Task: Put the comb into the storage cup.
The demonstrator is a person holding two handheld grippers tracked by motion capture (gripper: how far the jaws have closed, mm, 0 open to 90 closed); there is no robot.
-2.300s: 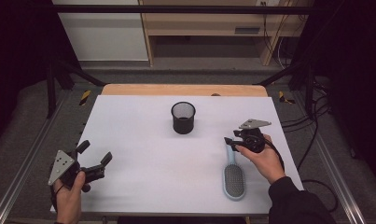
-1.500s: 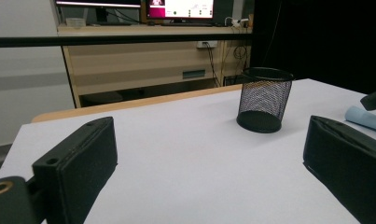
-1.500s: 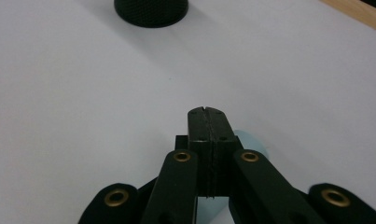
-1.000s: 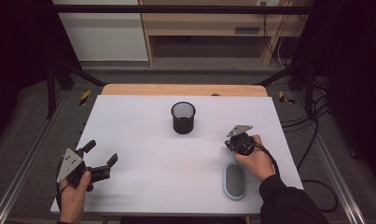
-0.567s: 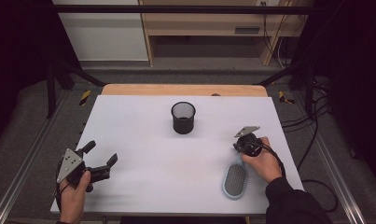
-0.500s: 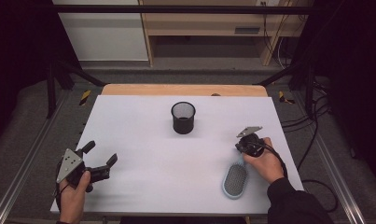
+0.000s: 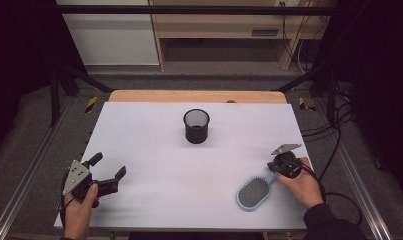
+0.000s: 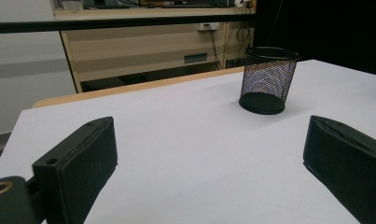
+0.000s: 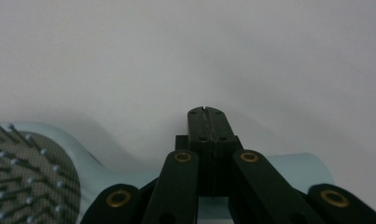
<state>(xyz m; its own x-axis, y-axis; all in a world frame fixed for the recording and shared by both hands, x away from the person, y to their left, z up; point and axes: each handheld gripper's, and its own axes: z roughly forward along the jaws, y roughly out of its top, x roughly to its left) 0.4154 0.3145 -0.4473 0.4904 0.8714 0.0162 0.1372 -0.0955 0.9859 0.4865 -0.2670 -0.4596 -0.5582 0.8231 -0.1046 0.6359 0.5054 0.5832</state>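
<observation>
The brush is seen lying on the white table, near its front right corner, bristles up, with the handle pointing away towards the right gripper. In the right gripper view the brush head is at the lower left and the pale blue handle passes under the jaws, which are pressed together with nothing between them; whether they touch the handle cannot be told. The left gripper is held at the front left of the table, well apart from the brush, and its jaws are spread wide. A black mesh cup stands upright near the middle of the table, towards the back.

The brush is judged to be light and stiff, a plastic body that will not bend under a grip. The smooth handle may be somewhat slippery, so a firm pinch is called for. The bristle pad is soft and uneven and is best avoided. The handle is judged the place to be taken, across its narrow width near the neck, so that the heavier head does not swing down when it is lifted. The jaws must be opened before that can be done.
</observation>
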